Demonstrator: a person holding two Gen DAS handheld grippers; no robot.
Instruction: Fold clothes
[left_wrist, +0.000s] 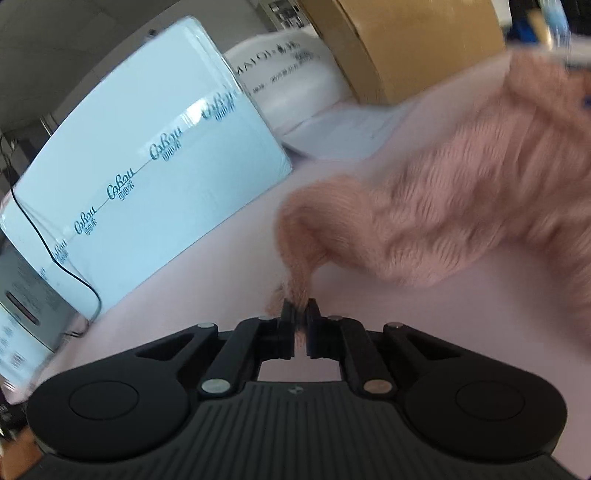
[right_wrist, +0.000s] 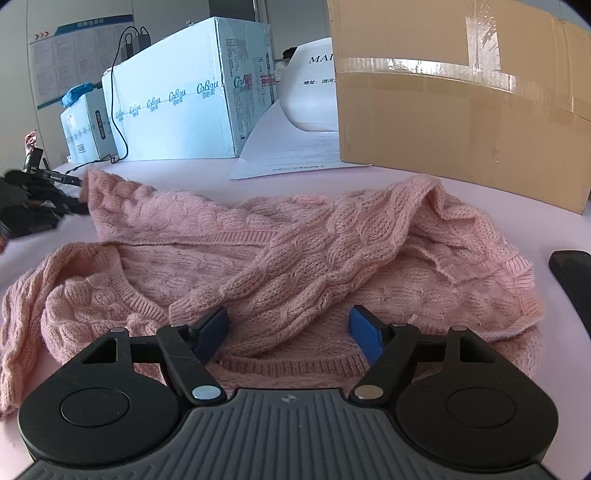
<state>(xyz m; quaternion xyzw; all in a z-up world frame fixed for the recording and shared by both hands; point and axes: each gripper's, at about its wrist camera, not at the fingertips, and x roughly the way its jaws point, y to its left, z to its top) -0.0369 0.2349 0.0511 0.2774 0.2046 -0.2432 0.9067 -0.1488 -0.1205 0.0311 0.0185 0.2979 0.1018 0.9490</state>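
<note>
A pink cable-knit sweater (right_wrist: 295, 251) lies partly folded on the pale pink table (right_wrist: 480, 199), one sleeve crossing its body. My right gripper (right_wrist: 290, 321) is open just above the sweater near its neckline, its blue pads either side of the sleeve. My left gripper (left_wrist: 300, 308) is shut on a corner of the sweater (left_wrist: 461, 192) and lifts it off the table; that view is motion-blurred. The left gripper also shows at the sweater's far left corner in the right wrist view (right_wrist: 79, 192).
A white-and-blue carton (right_wrist: 177, 96), a smaller white box (right_wrist: 86, 125), a white bag (right_wrist: 314, 85) and a big cardboard box (right_wrist: 461, 96) line the back. Paper sheets (right_wrist: 288, 147) lie by them. A black cable (right_wrist: 118, 125) hangs there. A dark phone (right_wrist: 576, 273) lies at right.
</note>
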